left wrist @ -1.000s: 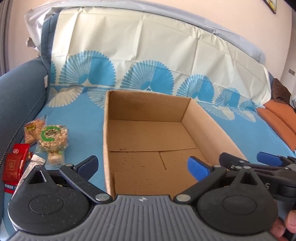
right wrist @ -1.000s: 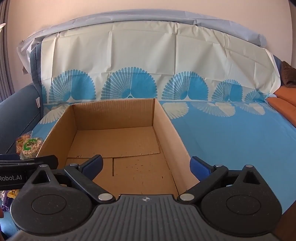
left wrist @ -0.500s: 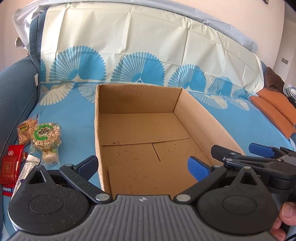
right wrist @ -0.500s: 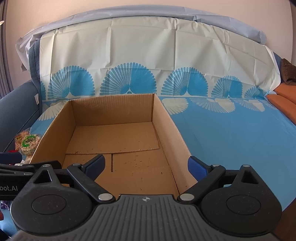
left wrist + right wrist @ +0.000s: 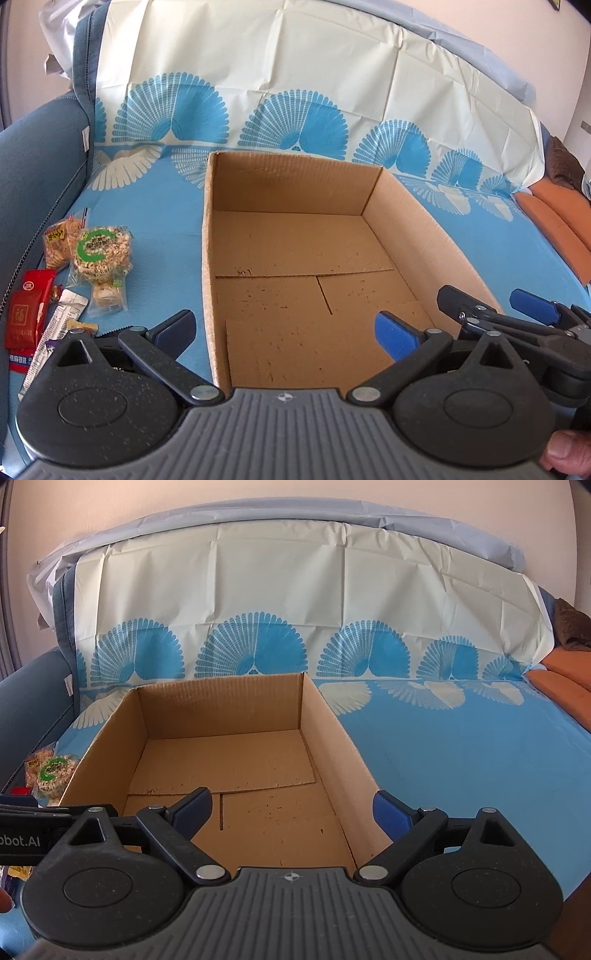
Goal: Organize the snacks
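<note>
An empty cardboard box lies open-topped on a blue patterned cloth. Snack packets lie to its left: a green-ringed puffed cereal bag, a cracker packet, a red packet and a white wrapper. My left gripper hovers open over the box's near left corner, nothing between its blue pads. My right gripper is open over the box's near right side, and it shows at the right edge of the left wrist view.
A cloth with blue fan prints drapes the sofa back behind the box. A dark blue armrest bounds the left side. Orange cushions sit at the far right. Open blue cloth stretches right of the box.
Both views shifted slightly; the left gripper's view drifted so the box and snacks sit a little lower and further right. Both grippers remain open and empty.
</note>
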Available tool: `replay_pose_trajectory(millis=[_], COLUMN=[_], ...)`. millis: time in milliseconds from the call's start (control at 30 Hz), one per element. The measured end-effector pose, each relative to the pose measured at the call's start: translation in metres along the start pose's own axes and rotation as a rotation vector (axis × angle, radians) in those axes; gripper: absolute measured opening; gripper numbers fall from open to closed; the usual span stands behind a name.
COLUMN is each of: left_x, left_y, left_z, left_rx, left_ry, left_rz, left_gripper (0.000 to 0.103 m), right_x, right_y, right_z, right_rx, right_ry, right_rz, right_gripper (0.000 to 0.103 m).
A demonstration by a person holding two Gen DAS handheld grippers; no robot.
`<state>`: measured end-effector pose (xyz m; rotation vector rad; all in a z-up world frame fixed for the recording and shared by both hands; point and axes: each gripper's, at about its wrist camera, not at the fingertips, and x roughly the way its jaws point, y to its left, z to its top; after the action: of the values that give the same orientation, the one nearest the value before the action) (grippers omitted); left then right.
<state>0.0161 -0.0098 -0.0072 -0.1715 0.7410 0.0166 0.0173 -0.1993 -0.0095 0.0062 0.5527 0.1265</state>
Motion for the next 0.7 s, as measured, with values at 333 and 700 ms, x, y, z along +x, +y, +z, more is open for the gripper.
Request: replay_pose_trajectory(millis=[333,700], left_x=[-0.0001,-0.0077], left_y=[0.0019,-0.0038], left_z=[-0.0026,-0.0032], left_rx=[0.003,0.031], left_ry=[0.007,-0.034], left_rz=[-0.032,-0.06], left_gripper=[0.103,0.103], right_x=[-0.0006,-0.0012], right_y=[0.0009,-0.001], right_z=[0.0013,0.0027], right_rx=[0.007,0.014], right_ry=[-0.005,-0.007], right_rz=[0.015,0.021], right_gripper=[0.094,0.095])
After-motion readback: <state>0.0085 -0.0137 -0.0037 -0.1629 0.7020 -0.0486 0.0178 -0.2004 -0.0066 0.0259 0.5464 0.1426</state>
